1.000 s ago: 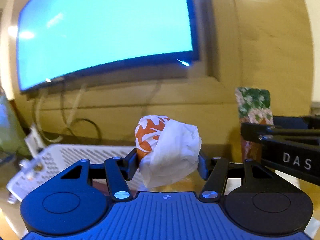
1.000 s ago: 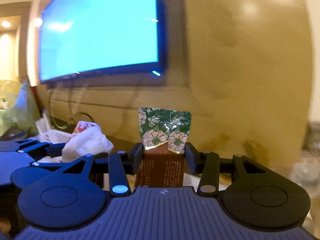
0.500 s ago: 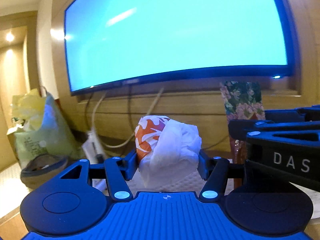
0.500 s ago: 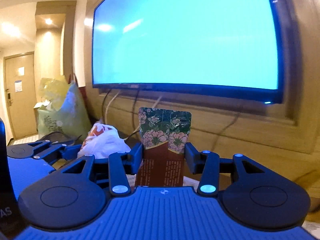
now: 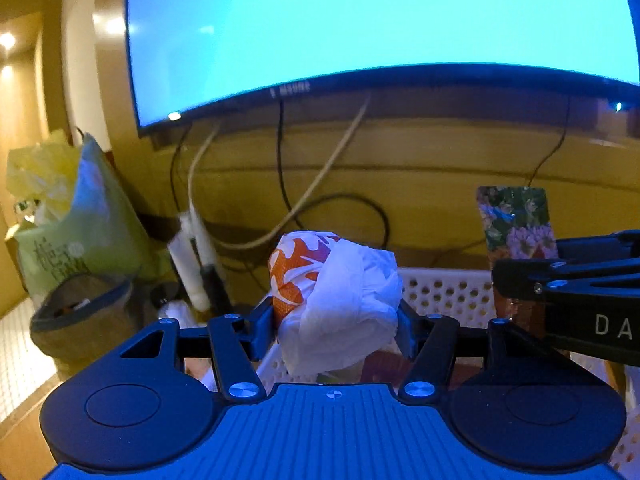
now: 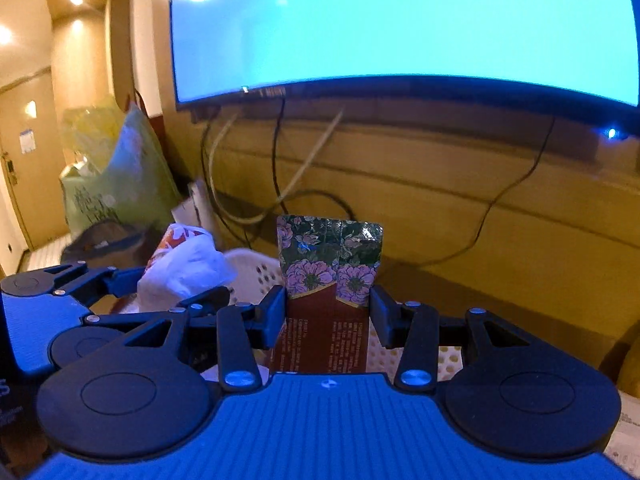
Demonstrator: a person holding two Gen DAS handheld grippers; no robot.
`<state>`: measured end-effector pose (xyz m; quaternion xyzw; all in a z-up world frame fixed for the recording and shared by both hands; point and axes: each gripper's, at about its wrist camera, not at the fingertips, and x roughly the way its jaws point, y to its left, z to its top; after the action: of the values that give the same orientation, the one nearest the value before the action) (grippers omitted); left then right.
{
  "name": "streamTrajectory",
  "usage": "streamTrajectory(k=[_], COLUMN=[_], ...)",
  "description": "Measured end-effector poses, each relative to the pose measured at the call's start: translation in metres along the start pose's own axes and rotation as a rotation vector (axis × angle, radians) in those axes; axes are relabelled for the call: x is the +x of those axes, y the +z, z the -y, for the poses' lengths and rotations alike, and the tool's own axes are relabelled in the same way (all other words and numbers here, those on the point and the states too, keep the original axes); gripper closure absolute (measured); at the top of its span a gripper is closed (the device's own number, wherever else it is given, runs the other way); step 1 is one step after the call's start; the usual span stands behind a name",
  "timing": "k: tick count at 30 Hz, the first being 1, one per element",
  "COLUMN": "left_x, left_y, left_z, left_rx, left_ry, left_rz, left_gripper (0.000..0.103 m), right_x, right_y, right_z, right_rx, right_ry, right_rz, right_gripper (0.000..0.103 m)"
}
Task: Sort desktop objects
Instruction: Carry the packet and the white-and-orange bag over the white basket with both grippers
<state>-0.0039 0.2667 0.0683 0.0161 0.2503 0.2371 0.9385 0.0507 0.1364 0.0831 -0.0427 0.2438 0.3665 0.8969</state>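
My left gripper (image 5: 336,320) is shut on a crumpled white and orange wrapper (image 5: 336,292), held above a white perforated basket (image 5: 444,292). My right gripper (image 6: 328,316) is shut on a brown packet with a floral top (image 6: 328,280), held upright over the same basket (image 6: 256,272). In the left wrist view the packet (image 5: 516,220) and the right gripper show at the right. In the right wrist view the wrapper (image 6: 184,260) and the left gripper (image 6: 172,284) show at the left.
A lit TV (image 5: 380,20) hangs on the wooden wall with cables (image 5: 288,184) below it. A green bag (image 5: 76,232) and a dark grey pouch (image 5: 80,316) stand at the left, also in the right wrist view (image 6: 116,184). A white power strip (image 5: 192,256) leans by the wall.
Both grippers have swung left and come lower over the white basket, still holding the wrapper and the packet. The green bag and pouch have come into view.
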Motion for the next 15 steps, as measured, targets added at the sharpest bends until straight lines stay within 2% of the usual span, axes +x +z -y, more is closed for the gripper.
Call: streamTrajectory(k=[9,15], left_x=[0.039,0.055], left_y=[-0.008,-0.011], left_z=[-0.008,-0.015], left_rx=[0.039,0.059], left_ry=[-0.053,-0.099], left_rz=[-0.13,-0.223], left_gripper=[0.04,0.04], right_x=[0.037,0.053], right_y=[-0.011,-0.014], right_z=[0.003,-0.002], right_rx=[0.063,0.072], right_ry=[-0.047,-0.081], right_rz=[-0.172,-0.227], right_gripper=[0.052,0.052])
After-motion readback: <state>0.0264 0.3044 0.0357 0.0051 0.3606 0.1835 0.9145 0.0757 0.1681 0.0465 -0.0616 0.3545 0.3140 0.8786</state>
